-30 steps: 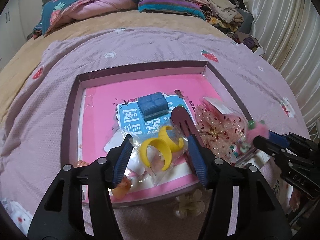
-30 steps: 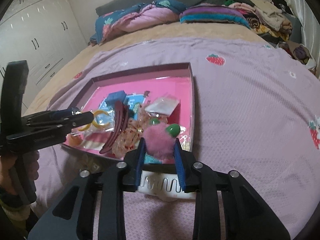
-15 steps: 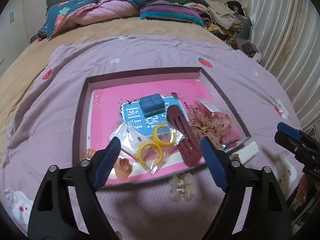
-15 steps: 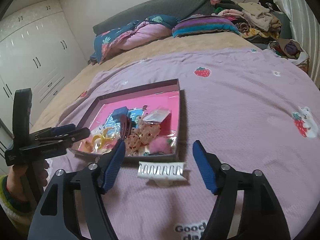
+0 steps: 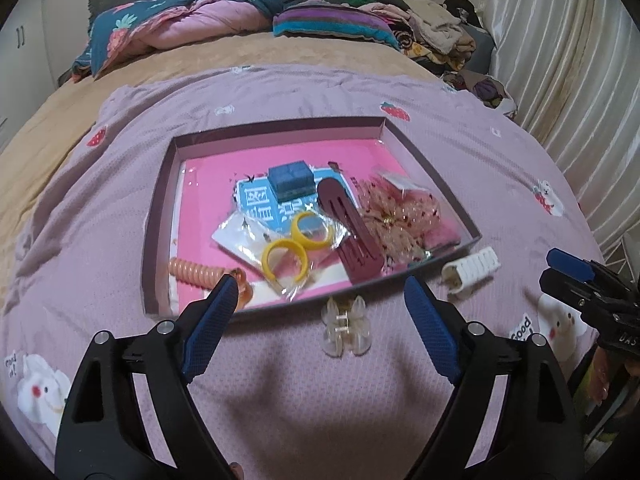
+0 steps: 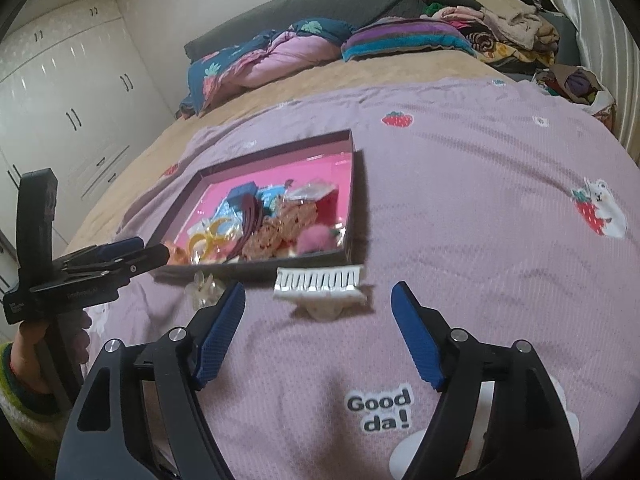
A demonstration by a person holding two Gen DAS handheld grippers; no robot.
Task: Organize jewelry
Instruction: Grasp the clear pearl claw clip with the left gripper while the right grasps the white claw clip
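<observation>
- Both grippers are drawing back from the box [image 5: 156,216]: a second ago the left gripper [image 5: 316,312] was closing round the bagged yellow rings [image 5: 298,242] and the right gripper [image 6: 318,332] round the pink pompom [image 6: 314,238]; their jaws have just been opening, and nothing is lying between them now.
- Rings and pompom are resting inside the box, ahead of each gripper.
- Two pieces are waiting outside it: the clear claw clip [image 5: 346,330] is lying just ahead of the left gripper, between its fingers' line and the box's near wall, and the white comb clip [image 6: 320,280] is lying just ahead of the right gripper.
- Judging the next step as collecting these, each gripper is probably best dropping straight over its own clip, jaws staying wide.
- Soft bedding is likely giving way underneath, so pinching the clip's body rather than its teeth seems safer.
</observation>
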